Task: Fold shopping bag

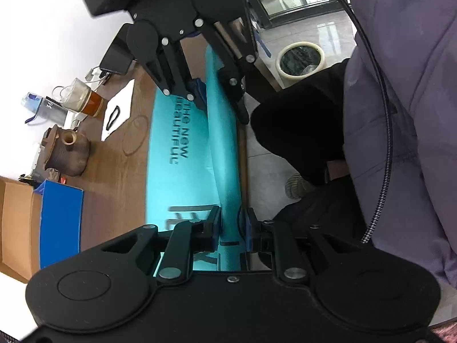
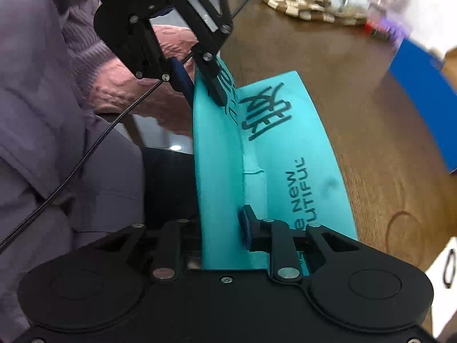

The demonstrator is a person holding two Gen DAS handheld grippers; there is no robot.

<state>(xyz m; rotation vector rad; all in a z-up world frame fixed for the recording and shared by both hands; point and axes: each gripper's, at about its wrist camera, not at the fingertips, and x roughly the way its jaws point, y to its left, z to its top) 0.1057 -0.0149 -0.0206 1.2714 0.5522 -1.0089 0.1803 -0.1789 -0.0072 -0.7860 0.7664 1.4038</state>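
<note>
teal shopping bag (image 1: 182,154), lengthwise between tools

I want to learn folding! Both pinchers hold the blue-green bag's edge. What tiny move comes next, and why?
Probably carry the lifted edge across the bag toward the far side. The left gripper and right gripper each pinch the near edge at opposite ends, raised off the table, while the printed side lies flat.

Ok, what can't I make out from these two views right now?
- Right wrist view: one finger of the right gripper, hidden behind the raised fold of the shopping bag; grip unclear.
- Same view: far tabletop clutter, motion-blurred.
- Left wrist view: the bag's near end, hidden under the left gripper.
</note>
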